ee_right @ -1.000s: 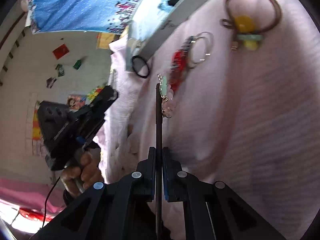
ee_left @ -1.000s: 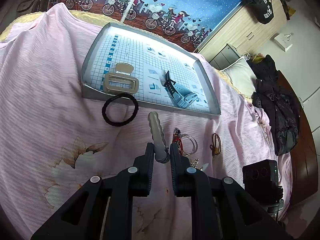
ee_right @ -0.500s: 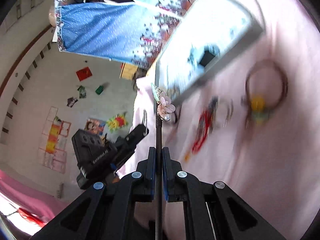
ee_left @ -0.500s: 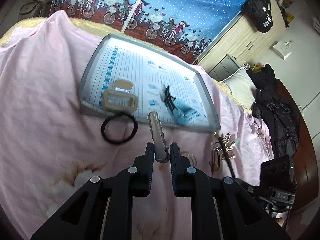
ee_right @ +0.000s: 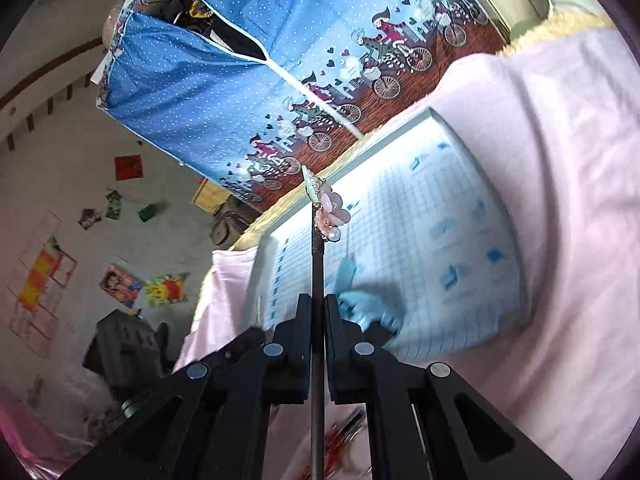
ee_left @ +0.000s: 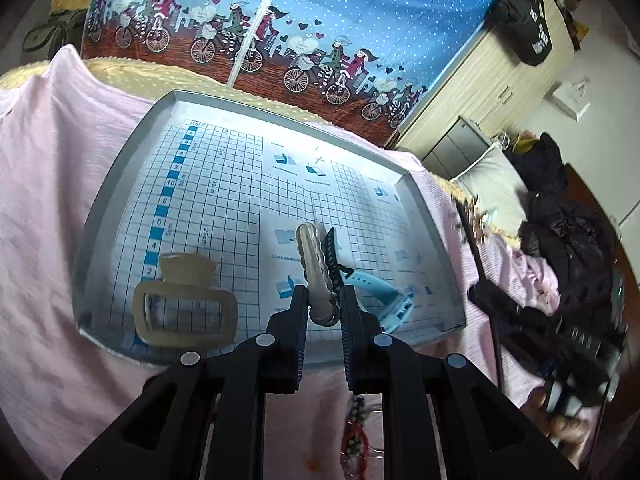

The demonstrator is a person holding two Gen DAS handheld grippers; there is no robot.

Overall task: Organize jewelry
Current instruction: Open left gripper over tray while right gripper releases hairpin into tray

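Tray (ee_left: 120,184) holds beige claw clip (ee_left: 184,308), blue watch (ee_left: 376,292); pink sheet (ee_left: 52,184) underneath.

One shallow grey grid-printed tray (ee_left: 120,184); two hair clips, a beige rectangular claw (ee_left: 184,312) and a wavy grey barrette (ee_left: 316,272); one light-blue watch (ee_left: 380,292); one flower-topped black hair stick (ee_right: 318,264).

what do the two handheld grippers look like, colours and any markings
Both the left gripper and the right gripper are matte black plastic, each with two flat ribbed fingers on angular, cut-out arms fastened by round silver screws. No cables or lettering show on the fingers.
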